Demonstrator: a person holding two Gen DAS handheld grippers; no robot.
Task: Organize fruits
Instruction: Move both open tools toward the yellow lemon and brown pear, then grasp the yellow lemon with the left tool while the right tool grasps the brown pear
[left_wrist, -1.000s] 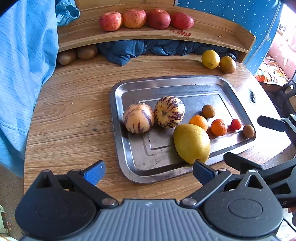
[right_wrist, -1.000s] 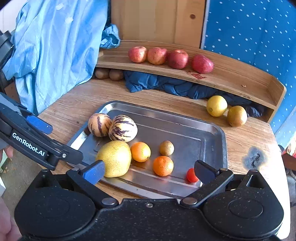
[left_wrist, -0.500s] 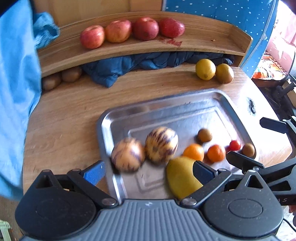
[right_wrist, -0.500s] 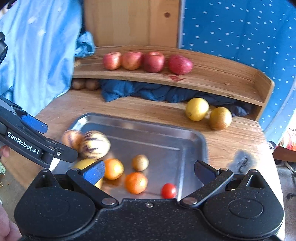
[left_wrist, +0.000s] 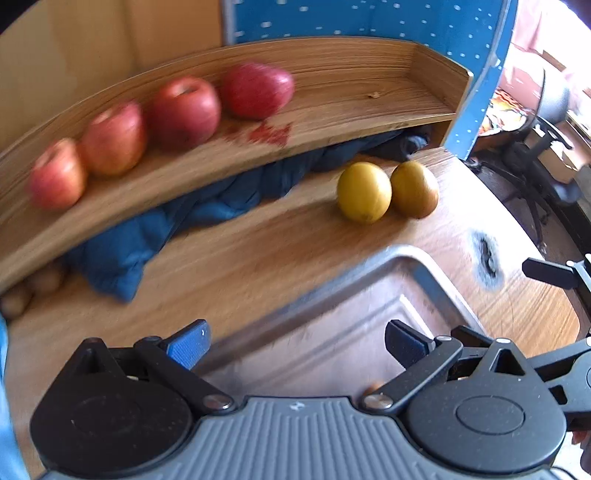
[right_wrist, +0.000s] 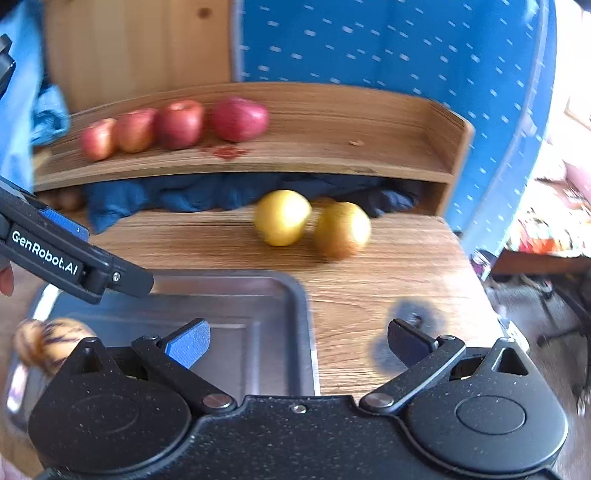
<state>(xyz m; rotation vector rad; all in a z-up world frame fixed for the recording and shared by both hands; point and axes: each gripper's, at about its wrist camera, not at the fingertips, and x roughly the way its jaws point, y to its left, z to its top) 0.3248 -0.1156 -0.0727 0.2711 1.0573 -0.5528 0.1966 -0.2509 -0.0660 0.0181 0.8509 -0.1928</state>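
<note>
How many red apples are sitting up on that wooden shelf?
4, in a row on the wooden shelf: the first apple at the left end, the second apple, the third apple, the fourth apple rightmost. None looks hidden.

4 red apples (left_wrist: 155, 129) on shelf (2 yellow fruits (left_wrist: 386, 192) below).

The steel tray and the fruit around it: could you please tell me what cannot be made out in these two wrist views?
- Rectangular steel tray: left wrist view, near half hidden by the left gripper.
- Striped round melon: right wrist view, blurred, partly behind the right gripper.
- Small brown fruits under the wooden shelf: left wrist view, blurred at the edge; kind unclear.
- Four red apples: motion-blurred.
</note>
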